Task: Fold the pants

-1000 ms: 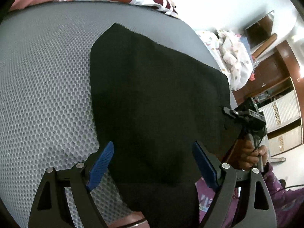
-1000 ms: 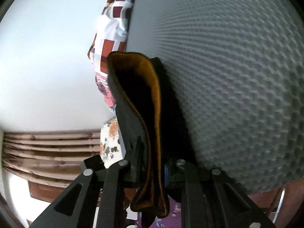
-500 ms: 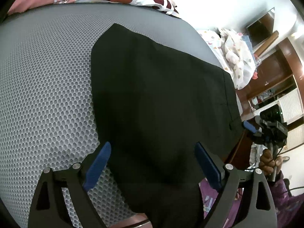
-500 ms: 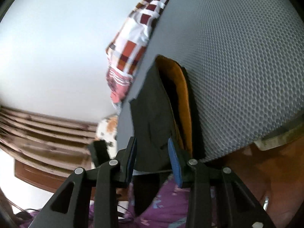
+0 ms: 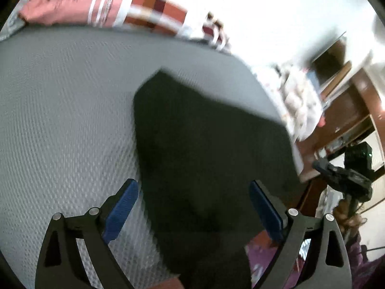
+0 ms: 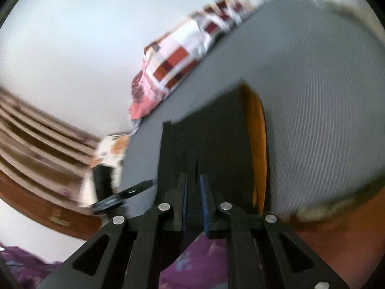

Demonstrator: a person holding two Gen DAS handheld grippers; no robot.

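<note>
The black pants (image 5: 207,149) are lying flat on the gray mesh mattress (image 5: 65,110) of a bed, folded into a broad dark panel whose near end is hanging over the bed's front edge. In the right wrist view the pants (image 6: 207,144) are showing an orange lining (image 6: 257,149) along their right edge (a curved strip running toward the camera).

The left gripper (image 5: 193,207) is hovering above the near part of the pants with its 2 blue-padded jaws standing wide apart and opening further; the fabric is lying below the gap, and neither pad is pressing on it. One pad is over the mattress just beside the pants' left edge, the other over the pants' right side.

The right gripper (image 6: 193,192) is pointing along the pants' edge, its jaws drawn close and closing, with only a narrow slot between the blue pads. Dark fabric is showing right at the tips, but the blur is hiding whether any of it is pinched (I cannot tell). From the left wrist view, the right gripper (image 5: 346,180) is sitting off the bed's right side, held in a hand (image 5: 349,216).

A checked red-and-white blanket (image 5: 154,9) is bunched along the far edge of the mattress against a white wall (image 6: 84,36). Wooden furniture (image 5: 349,110) is standing to the right, and purple patterned clothing (image 6: 192,262) is filling the bottom of both views.
</note>
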